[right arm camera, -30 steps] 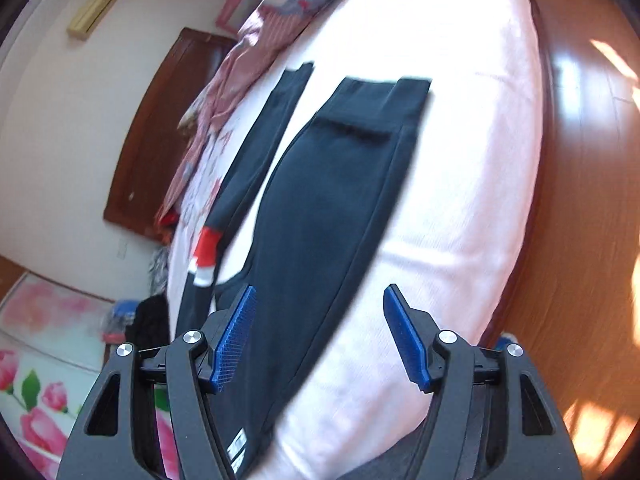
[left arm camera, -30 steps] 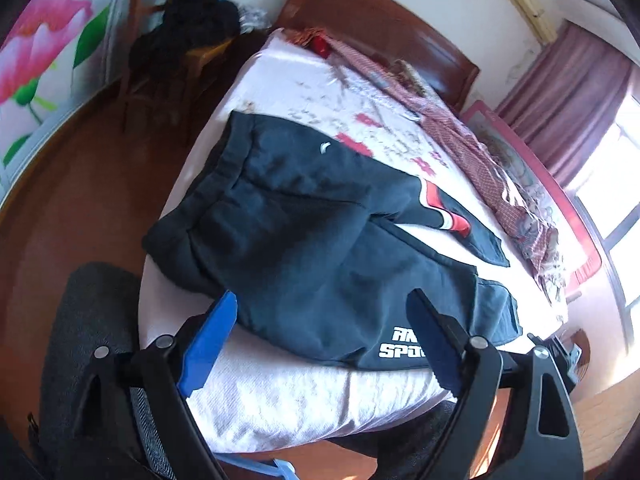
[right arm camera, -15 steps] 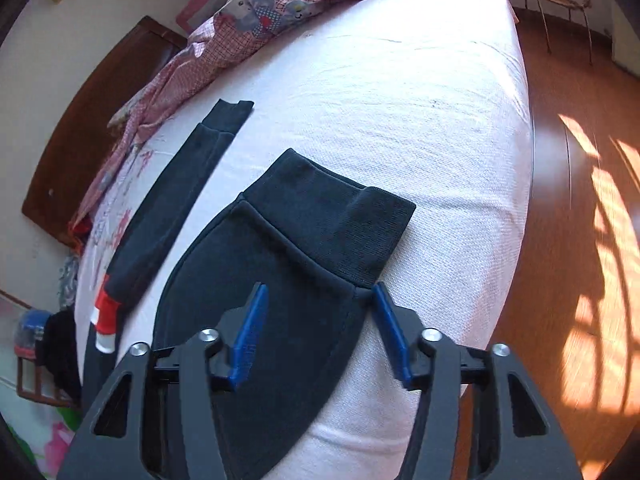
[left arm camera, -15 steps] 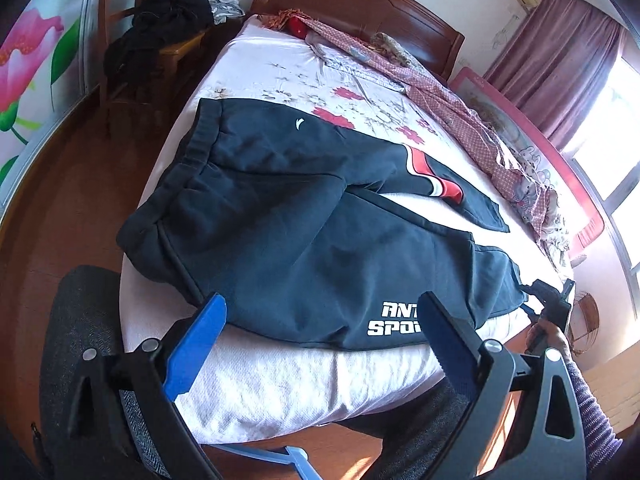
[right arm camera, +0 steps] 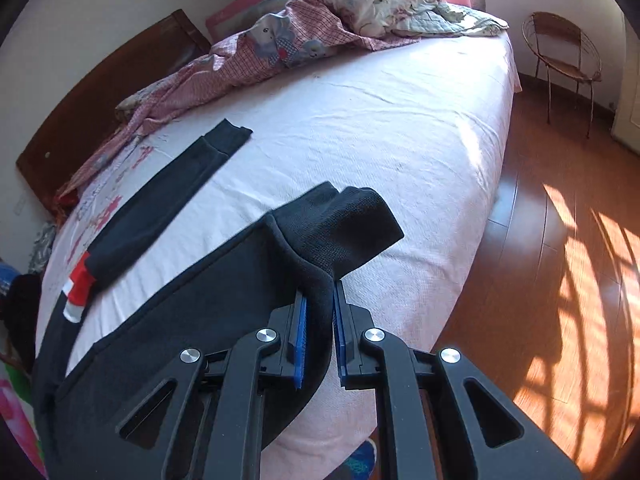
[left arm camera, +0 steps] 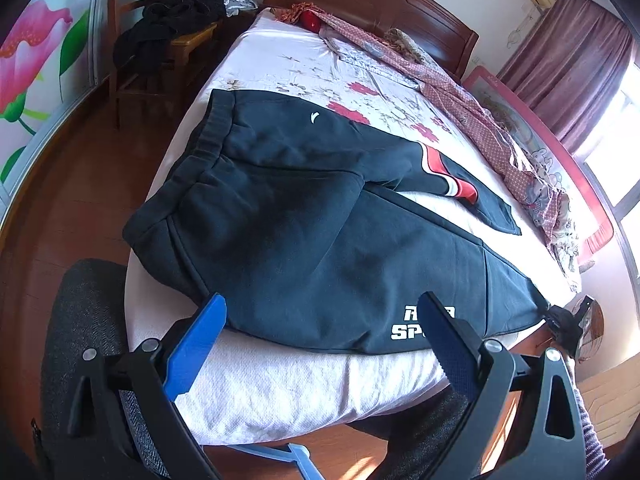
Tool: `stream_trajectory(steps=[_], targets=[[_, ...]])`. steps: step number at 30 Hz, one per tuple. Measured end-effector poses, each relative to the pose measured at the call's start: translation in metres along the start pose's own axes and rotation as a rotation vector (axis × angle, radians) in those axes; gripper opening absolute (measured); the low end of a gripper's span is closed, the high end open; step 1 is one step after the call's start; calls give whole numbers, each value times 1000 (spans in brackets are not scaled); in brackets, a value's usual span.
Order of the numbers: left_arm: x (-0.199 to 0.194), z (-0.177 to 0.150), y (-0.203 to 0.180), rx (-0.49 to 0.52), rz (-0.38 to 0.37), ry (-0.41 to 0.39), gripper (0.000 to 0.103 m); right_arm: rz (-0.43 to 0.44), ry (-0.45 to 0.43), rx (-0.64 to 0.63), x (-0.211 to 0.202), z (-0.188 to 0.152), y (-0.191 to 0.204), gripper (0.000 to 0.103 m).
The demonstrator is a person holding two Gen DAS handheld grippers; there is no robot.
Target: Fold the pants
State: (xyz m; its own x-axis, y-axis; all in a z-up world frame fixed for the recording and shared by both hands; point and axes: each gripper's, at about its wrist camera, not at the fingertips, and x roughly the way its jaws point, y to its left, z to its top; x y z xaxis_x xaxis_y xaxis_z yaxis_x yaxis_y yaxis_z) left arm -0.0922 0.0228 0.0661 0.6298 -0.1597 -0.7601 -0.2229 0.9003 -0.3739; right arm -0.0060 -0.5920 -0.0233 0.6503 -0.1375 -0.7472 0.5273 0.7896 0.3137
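This is a home bedroom: a wide bed point(left arm camera: 280, 380) with a floral sheet and a dark wooden headboard point(left arm camera: 380, 4), a rumpled quilt point(right arm camera: 304, 40), purple curtains point(left arm camera: 576, 68) by a sunlit window, a wooden chair point(left arm camera: 160, 48) heaped with clothes, and polished wood flooring point(right arm camera: 560, 280).

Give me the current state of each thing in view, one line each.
Pants: spread flat on the bed, unfolded.
Near leg cuff: bunched, pinched by the right gripper.
Far leg cuff: lying flat.
Left gripper: jaws wide, empty.
Blanket: crumpled.
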Motion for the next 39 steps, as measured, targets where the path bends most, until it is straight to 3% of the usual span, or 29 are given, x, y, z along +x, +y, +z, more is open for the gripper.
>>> stream_trajectory(steps=[2,3,4,5,7,10,16,20,23,25,26,29,32,39], targets=[[0,1,1,2,6,1,96,-4,37,52,18,-12,-12,19],[0,1,2,2,11,-3,96,10,8,77,16,-14,-16,36],[-1,3,4,-1,16,-10,96,-32,12,88,15,-14,-18,48],[-1,4,6,-6,20,-19,96,-86,30,96,10,-14,-19,52],[-3,9,12,-10,30,-40,96,-144,-14,103,-9,-18,-15,52],[-1,21,26,4,76,-65,97,27,-32,-6,-38,-33,30,52],[9,51,62,4,95,-66,97,389,37,-425,-81,-120,198,52],[9,67,82,15,99,-98,100,482,126,-695,-77,-192,302,52],[12,85,94,50,69,-111,101,384,259,-855,-41,-246,349,52],[20,101,100,118,61,-120,101,339,200,-893,-40,-263,355,63],[23,109,101,161,62,-132,101,327,210,-910,-41,-267,359,68],[45,141,103,313,72,-144,101,313,234,-907,-39,-266,359,70],[78,177,111,418,-12,-101,101,318,269,-889,-37,-258,357,70],[149,247,145,391,-137,-35,101,271,306,-882,-36,-259,366,71]])
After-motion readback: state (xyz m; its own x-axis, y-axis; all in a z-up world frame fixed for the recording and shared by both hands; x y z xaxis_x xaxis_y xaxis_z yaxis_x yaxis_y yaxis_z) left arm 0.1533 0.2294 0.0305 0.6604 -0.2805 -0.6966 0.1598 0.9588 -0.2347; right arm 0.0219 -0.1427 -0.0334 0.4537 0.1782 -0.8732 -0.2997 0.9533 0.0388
